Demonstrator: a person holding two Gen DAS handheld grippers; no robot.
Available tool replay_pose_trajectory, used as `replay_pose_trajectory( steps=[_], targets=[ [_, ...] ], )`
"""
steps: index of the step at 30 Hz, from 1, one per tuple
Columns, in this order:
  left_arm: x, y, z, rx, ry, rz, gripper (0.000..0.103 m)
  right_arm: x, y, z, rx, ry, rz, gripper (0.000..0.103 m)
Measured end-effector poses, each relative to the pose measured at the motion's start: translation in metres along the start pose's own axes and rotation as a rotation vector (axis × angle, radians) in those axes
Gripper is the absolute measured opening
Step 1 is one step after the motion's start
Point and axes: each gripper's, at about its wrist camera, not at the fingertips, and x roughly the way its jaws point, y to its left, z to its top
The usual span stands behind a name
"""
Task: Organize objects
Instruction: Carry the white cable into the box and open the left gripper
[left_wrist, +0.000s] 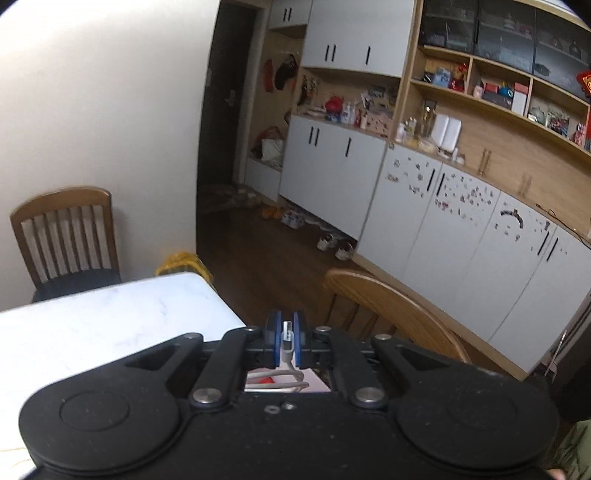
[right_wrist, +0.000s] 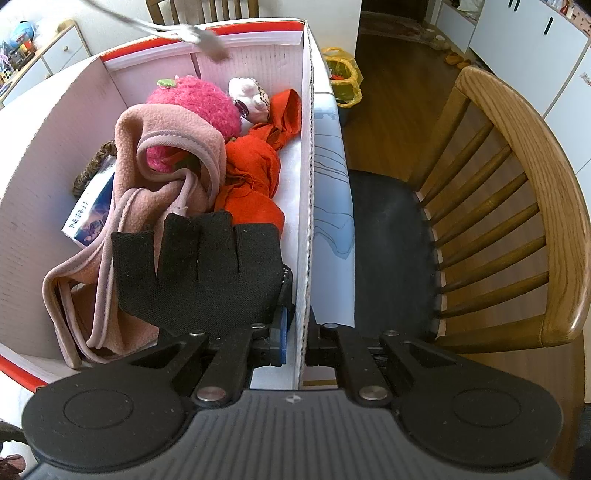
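In the left wrist view my left gripper (left_wrist: 287, 334) is shut on the plug end of a white cable (left_wrist: 291, 380), which loops down below the blue pads (left_wrist: 273, 338). It hangs past the corner of the white table (left_wrist: 92, 328). In the right wrist view my right gripper (right_wrist: 299, 332) is shut on the right wall of a white cardboard box (right_wrist: 306, 184) with a red rim. Inside the box lie a black glove (right_wrist: 199, 273), a pink fleece (right_wrist: 162, 184), a pink plush (right_wrist: 199, 99), a red cloth (right_wrist: 255, 173) and a small white plush (right_wrist: 247, 94). A blurred white cable (right_wrist: 192, 35) hangs over the box's far end.
A wooden chair (right_wrist: 517, 206) with a dark seat stands right beside the box. Another wooden chair (left_wrist: 62, 236) stands by the wall beyond the table. A yellow bag (right_wrist: 341, 79) sits on the dark wood floor. White cabinets (left_wrist: 424, 221) and shelves line the far wall.
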Motion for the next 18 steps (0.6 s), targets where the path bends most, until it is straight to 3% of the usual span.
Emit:
replay_pose_trajectory(
  steps=[10,18],
  targets=[
    [0.024,0.011,-0.047,-0.043,0.136,-0.043,0.004,-0.002,-0.003,-0.005,0.0,-0.004,0.003,0.007],
    [0.03,0.021,-0.083,-0.065,0.237,-0.034,0.004,-0.002,-0.001,-0.005,0.003,-0.003,0.0,0.007]
  ],
)
